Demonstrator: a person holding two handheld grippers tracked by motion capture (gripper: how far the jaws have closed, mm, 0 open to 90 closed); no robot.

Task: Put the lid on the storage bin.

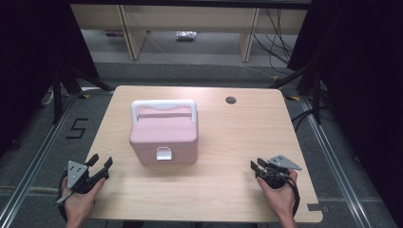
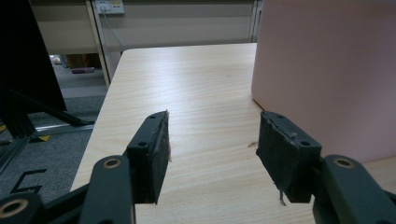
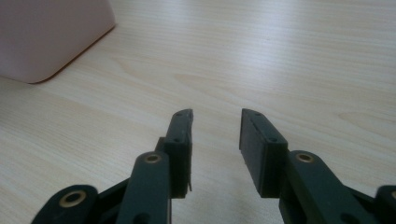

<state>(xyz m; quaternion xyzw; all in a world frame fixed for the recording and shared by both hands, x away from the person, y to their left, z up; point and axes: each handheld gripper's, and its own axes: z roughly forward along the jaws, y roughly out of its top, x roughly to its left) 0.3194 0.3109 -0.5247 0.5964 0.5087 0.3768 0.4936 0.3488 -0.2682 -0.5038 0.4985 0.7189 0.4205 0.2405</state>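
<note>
We see our left tongs (image 1: 101, 163) spread wide with nothing between the pads, hovering near the bench's front left corner. Our right tongs (image 1: 257, 166) stand apart too, gripping nothing, low over the bench (image 1: 228, 142) near its front right corner. Between them, nearer the left pair and clear of both, the pink box (image 1: 164, 135) sits left of the bench's middle, its white handle (image 1: 163, 105) raised towards the far edge and its white latch (image 1: 164, 153) facing us.

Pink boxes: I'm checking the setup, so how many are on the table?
1. The pink box, white handle up and white latch facing the person, stands on the table left of centre, between the two tools. Nothing hides another.
</note>
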